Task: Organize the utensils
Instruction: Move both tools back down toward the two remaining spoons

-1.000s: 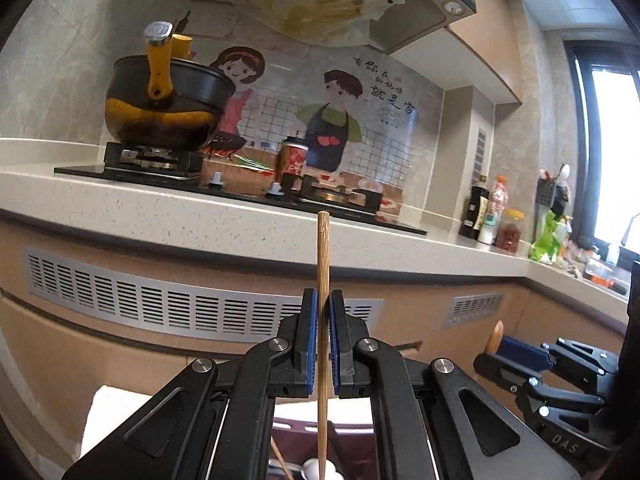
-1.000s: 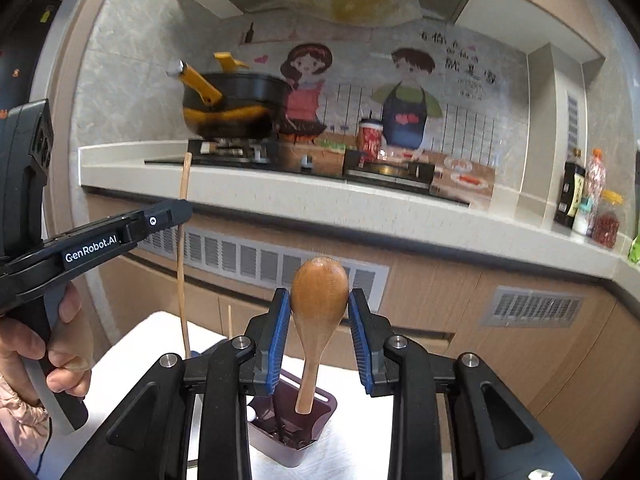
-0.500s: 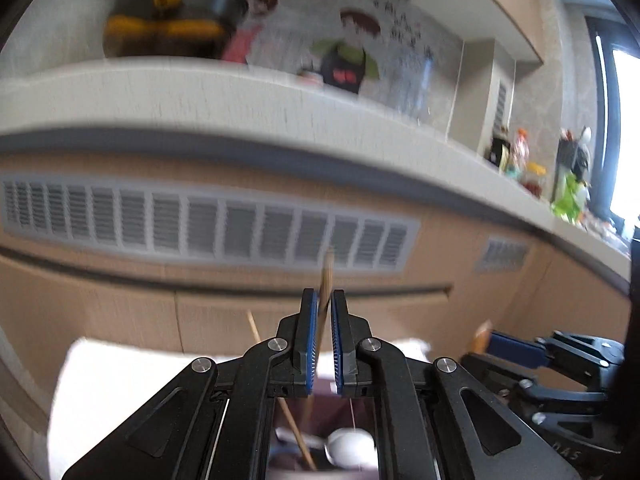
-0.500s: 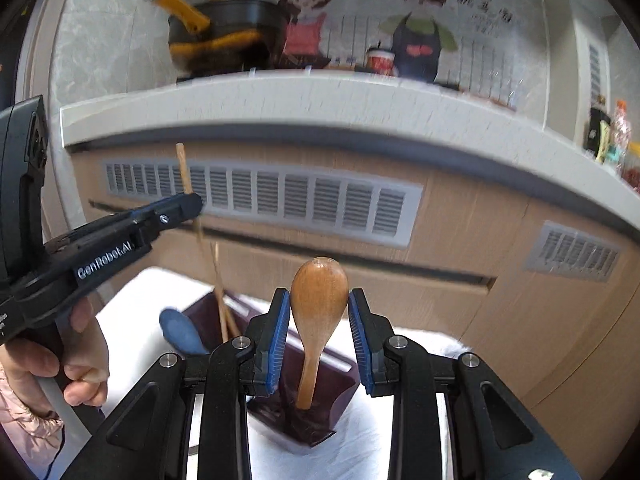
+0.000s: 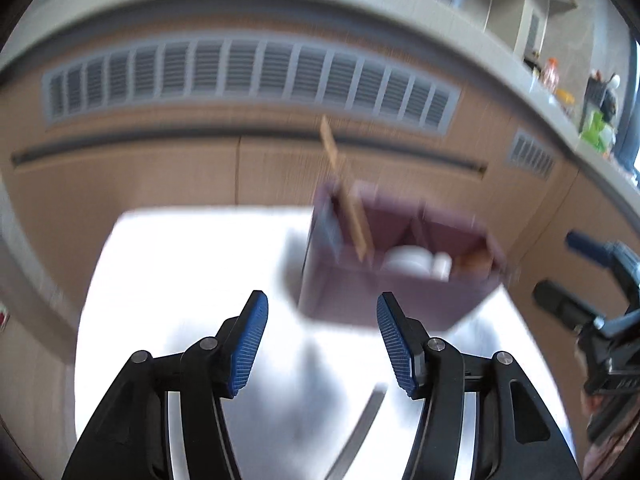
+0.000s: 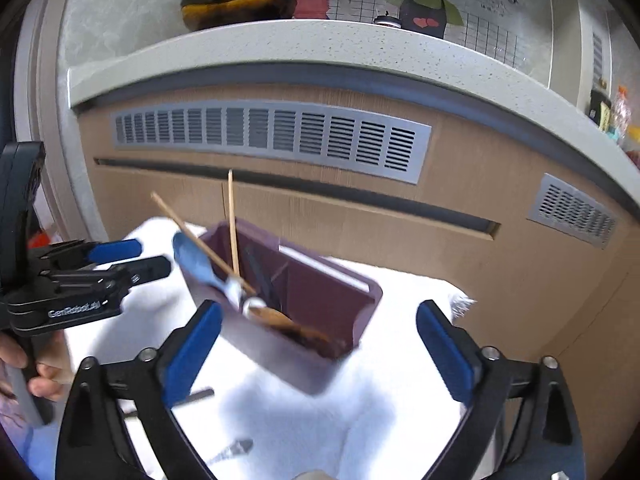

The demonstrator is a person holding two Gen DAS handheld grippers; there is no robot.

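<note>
Utensils — chopsticks [image 6: 234, 236], a blue spoon [image 6: 196, 260] and a wooden spoon [image 6: 280, 320] — are seen inside the purple holder [image 6: 320, 320] on the white table [image 6: 400, 400]. Before the holder, the left gripper [image 5: 320, 344] and right gripper [image 6: 318, 348] are opening; nothing is held.

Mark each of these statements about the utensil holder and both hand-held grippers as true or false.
1. The right hand-held gripper grips the wooden spoon. False: its jaws are opening with nothing pressed between them; the wooden spoon lies in the purple holder.
2. Two chopsticks stand in the holder. True.
3. The left hand-held gripper clamps a chopstick. False: its jaws are opening, empty.
4. The holder stands on a white cloth. True.
5. A blue spoon leans out of the holder. True.
</note>
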